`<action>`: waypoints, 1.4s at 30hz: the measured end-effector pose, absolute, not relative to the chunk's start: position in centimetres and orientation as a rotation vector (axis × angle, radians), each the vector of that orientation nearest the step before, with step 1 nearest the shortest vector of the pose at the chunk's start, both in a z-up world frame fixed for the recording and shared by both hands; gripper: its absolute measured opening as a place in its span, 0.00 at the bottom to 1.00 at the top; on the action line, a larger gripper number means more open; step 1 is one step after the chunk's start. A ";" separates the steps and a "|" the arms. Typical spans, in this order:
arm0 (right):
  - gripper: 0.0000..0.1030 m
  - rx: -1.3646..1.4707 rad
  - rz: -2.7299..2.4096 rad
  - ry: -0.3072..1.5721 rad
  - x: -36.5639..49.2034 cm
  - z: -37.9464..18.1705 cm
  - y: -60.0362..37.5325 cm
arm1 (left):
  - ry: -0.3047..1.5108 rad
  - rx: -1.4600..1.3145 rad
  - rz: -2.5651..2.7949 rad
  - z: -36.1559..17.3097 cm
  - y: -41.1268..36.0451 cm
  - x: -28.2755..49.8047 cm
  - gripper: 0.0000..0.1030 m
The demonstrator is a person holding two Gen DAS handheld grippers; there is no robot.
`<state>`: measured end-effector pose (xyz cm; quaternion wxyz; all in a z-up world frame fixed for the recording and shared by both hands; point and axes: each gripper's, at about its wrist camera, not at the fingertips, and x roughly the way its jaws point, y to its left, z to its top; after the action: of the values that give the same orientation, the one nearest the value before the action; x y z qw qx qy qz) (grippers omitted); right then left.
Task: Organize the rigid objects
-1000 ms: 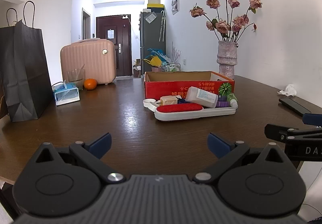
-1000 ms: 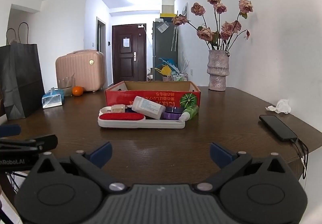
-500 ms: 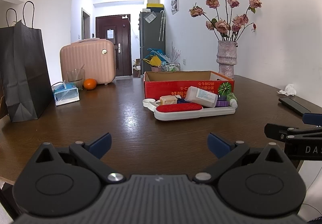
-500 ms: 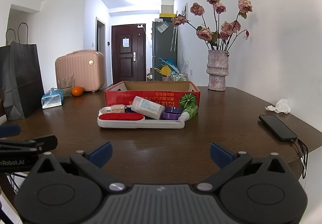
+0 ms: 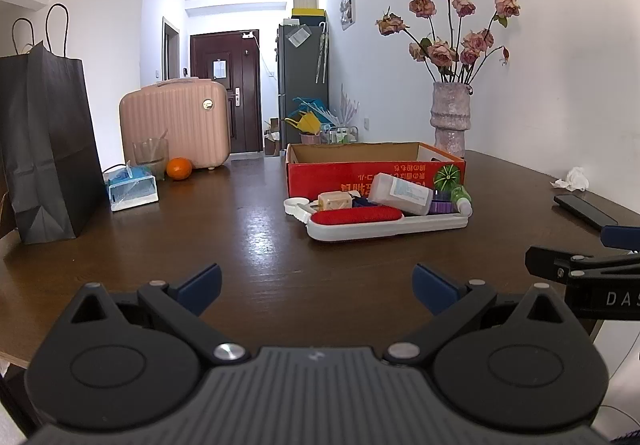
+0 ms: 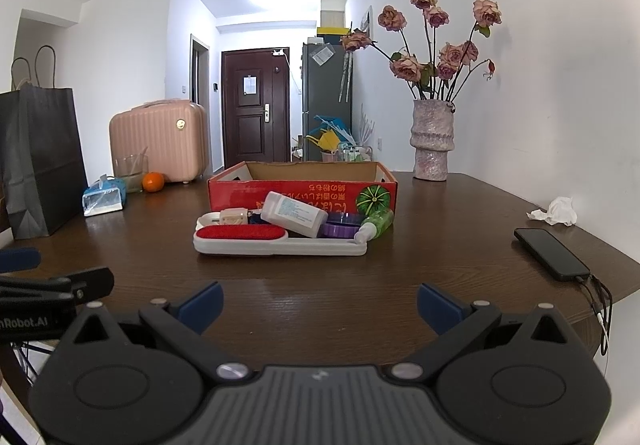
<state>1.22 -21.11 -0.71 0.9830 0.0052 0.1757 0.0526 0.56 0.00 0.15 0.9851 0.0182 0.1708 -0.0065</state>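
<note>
left gripper (image 5: 316, 283) | right gripper (image 6: 319, 303) | black bodies, blue fingertips (image 5: 200, 281), silver screws

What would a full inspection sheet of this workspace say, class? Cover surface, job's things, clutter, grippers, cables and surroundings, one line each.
Surface: dark wooden table, glossy.
Job's things: red cardboard box, open and seemingly empty; in front of it a white lint brush, white bottle, green tube, purple lid, small beige block.
Clutter: black paper bag, tissue pack, glass, orange, crumpled tissue, phone, vase of roses.
Grippers: left gripper and right gripper open, empty, short of the items.
Cables: one plugged into the phone.
Surroundings: pink suitcase, door, fridge.
</note>
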 end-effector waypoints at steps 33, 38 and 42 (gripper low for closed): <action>1.00 0.034 0.112 0.289 0.6 -0.1 -21.5 | 0.284 0.042 -0.023 0.6 0.1 0.0 1.00; 1.00 0.054 0.113 0.297 0.9 -0.2 -21.9 | 0.284 0.038 -0.019 0.6 0.2 0.1 1.00; 1.00 0.058 0.105 0.281 0.9 0.0 -22.3 | 0.254 0.050 -0.010 0.9 0.2 -0.1 1.00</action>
<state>0.86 -22.26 -0.02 0.9884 0.0287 0.1400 0.0522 -0.09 0.16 0.89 0.9916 0.0251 0.1267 -0.0051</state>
